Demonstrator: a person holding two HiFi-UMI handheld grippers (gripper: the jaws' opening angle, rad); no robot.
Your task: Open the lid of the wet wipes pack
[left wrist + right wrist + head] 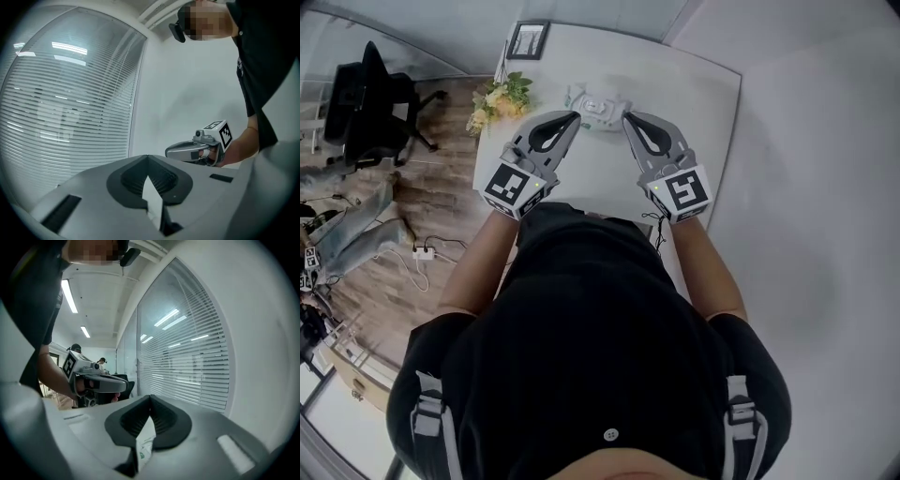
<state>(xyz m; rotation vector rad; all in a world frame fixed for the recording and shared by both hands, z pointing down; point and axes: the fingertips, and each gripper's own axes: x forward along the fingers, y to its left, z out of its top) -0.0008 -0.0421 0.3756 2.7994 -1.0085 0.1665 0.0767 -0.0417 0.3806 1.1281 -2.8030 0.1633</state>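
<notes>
The wet wipes pack, white with a pale lid, lies on the white table near its far edge. Both grippers are held up in front of me, and in the head view their tips frame the pack. My left gripper points at the pack's left end and my right gripper at its right end. In the left gripper view the left gripper's jaws meet at the tips, and so do the right gripper's. A white sliver with green print shows through the slit behind the right tips. Whether either gripper touches the pack I cannot tell.
A bunch of flowers stands left of the pack and a framed picture at the table's far corner. An office chair and cables are on the wooden floor to the left. Window blinds face the grippers.
</notes>
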